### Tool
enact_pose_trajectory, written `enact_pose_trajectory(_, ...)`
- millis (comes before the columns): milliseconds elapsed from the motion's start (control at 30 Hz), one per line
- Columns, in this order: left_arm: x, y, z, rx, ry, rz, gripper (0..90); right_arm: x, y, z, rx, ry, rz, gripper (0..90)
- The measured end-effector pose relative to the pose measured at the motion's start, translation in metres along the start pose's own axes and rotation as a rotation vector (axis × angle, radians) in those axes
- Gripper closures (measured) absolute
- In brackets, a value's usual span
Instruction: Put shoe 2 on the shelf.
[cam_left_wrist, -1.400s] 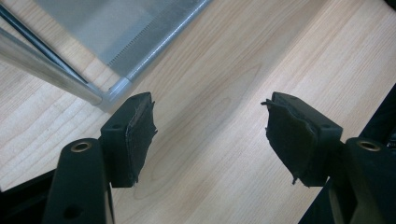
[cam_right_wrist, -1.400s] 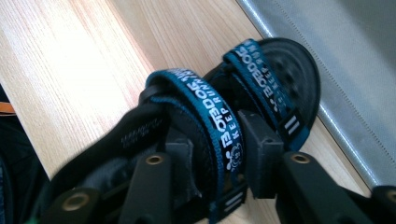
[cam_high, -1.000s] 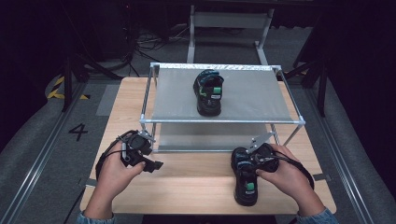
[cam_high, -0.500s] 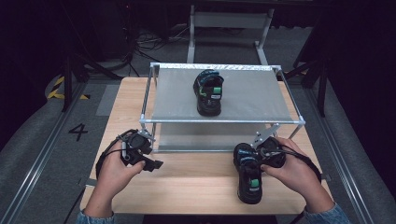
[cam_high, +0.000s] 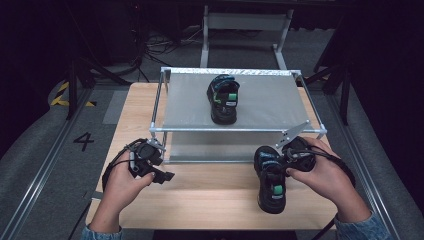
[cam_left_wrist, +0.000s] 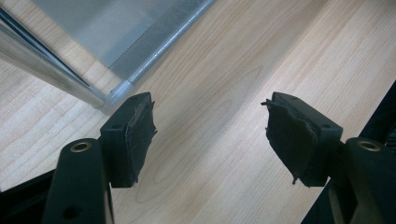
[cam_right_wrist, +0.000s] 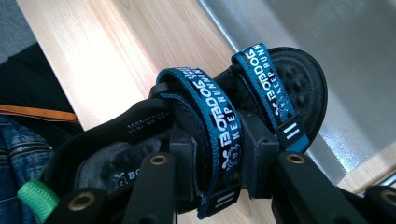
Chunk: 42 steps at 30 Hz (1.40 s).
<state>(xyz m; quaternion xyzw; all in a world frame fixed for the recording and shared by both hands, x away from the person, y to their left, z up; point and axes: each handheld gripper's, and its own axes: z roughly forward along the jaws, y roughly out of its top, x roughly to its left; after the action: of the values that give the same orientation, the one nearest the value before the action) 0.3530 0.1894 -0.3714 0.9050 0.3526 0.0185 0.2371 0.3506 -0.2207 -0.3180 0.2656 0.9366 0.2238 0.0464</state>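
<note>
A black sandal with blue straps (cam_high: 223, 99) lies on the top shelf of a metal rack (cam_high: 270, 100). Its twin, the second sandal (cam_high: 271, 180), hangs just above the wooden table (cam_high: 210, 200) in front of the rack. My right gripper (cam_high: 289, 160) is shut on it. In the right gripper view the jaws (cam_right_wrist: 219, 140) pinch the sandal's (cam_right_wrist: 140, 126) rear blue strap, lettered in white. My left gripper (cam_high: 162, 176) rests at the table's left front. Its jaws (cam_left_wrist: 210, 135) stand open over bare wood.
The rack's front left leg and lower shelf edge (cam_left_wrist: 116, 88) lie close ahead of the left gripper. A lower grey shelf (cam_high: 215, 145) sits under the top one. Dark floor, cables and a metal stand (cam_high: 245, 22) lie beyond the table.
The right hand has lifted the sandal off the table and carried it a little toward the rack. The left hand has stayed where it was.
</note>
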Motion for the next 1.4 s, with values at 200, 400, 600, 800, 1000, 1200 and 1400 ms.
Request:
enact_pose_trajectory(200, 0.000, 0.000, 0.000, 0.001, -0.002, -0.004, 32.7, 0.001, 0.006, -0.013, -0.003, 0.010, 0.001, 69.4)
enact_pose_trajectory(400, 0.001, 0.000, 0.000, -0.003, -0.002, 0.005, 32.7, 0.002, 0.011, -0.026, -0.012, 0.022, 0.000, 69.3)
enact_pose_trajectory(600, 0.001, -0.001, -0.001, -0.004, -0.004, 0.000, 32.7, 0.003, 0.017, -0.042, -0.025, 0.035, 0.003, 69.3)
enact_pose_trajectory(800, 0.001, 0.000, 0.000, -0.004, -0.012, -0.004, 32.8, 0.004, 0.023, -0.057, -0.027, 0.025, -0.003, 69.4)
enact_pose_trajectory(1000, 0.001, 0.000, -0.001, -0.006, -0.012, -0.005, 32.8, 0.007, 0.032, -0.075, -0.035, 0.038, -0.015, 69.4)
enact_pose_trajectory(1200, 0.001, -0.001, -0.001, -0.004, -0.014, -0.007, 32.8, 0.007, 0.040, -0.090, -0.055, 0.051, -0.021, 69.4)
enact_pose_trajectory(1400, 0.001, -0.003, -0.001, -0.007, -0.009, -0.010, 32.8, 0.001, 0.052, -0.103, -0.066, 0.036, -0.034, 69.4)
